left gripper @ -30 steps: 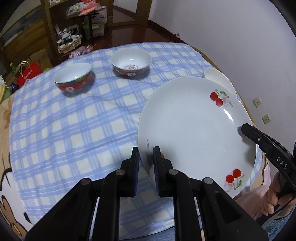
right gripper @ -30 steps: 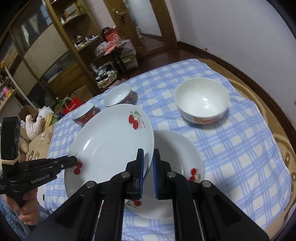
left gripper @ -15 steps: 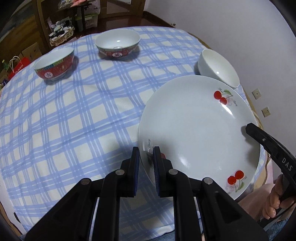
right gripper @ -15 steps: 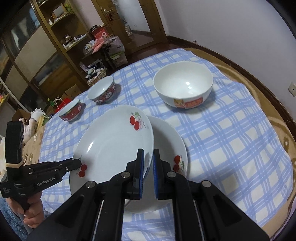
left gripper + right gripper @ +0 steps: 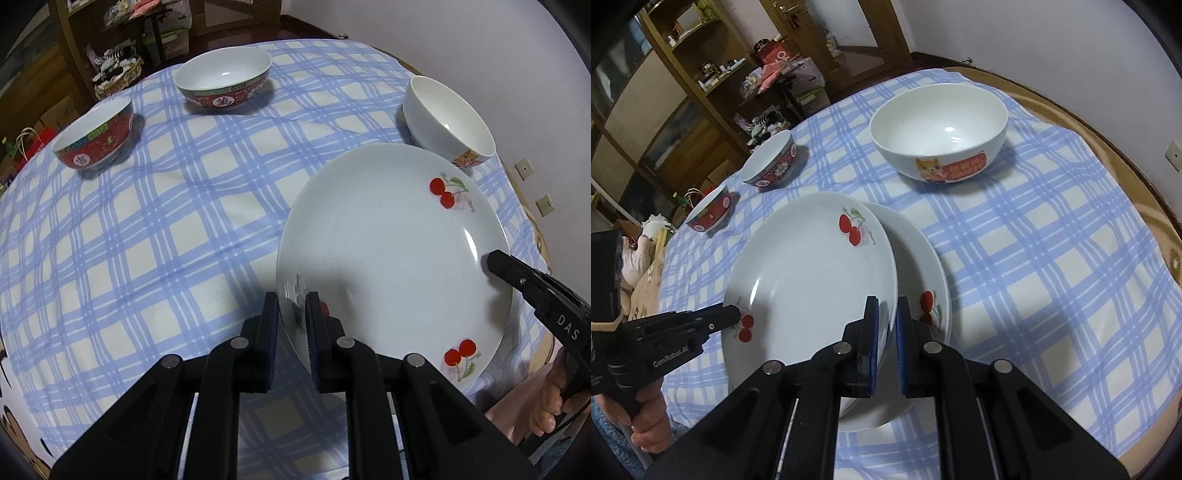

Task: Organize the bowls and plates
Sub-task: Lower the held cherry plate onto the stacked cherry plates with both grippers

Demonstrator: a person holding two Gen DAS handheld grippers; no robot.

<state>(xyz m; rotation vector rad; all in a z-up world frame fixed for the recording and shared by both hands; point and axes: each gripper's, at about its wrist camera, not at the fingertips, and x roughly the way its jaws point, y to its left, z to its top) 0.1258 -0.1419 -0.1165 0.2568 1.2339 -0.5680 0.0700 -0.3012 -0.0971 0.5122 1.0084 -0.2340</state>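
Now your checked tablecloth (image 5: 1052,266) carries all; top plate (image 5: 812,280) tilted over lower plate (image 5: 923,266), possibly touching. White bowl (image 5: 938,129) beyond; two red bowls (image 5: 221,85) farther. Your left gripper (image 5: 291,325) and right gripper (image 5: 884,332) clamp top plate's opposite rims.

Upper cherry plate (image 5: 812,273) sat tilted, overlapping lower cherry plate (image 5: 923,273) on the cloth. White cat bowl (image 5: 940,129) upright beyond; two red bowls (image 5: 94,142) (image 5: 223,83) upright, well apart.
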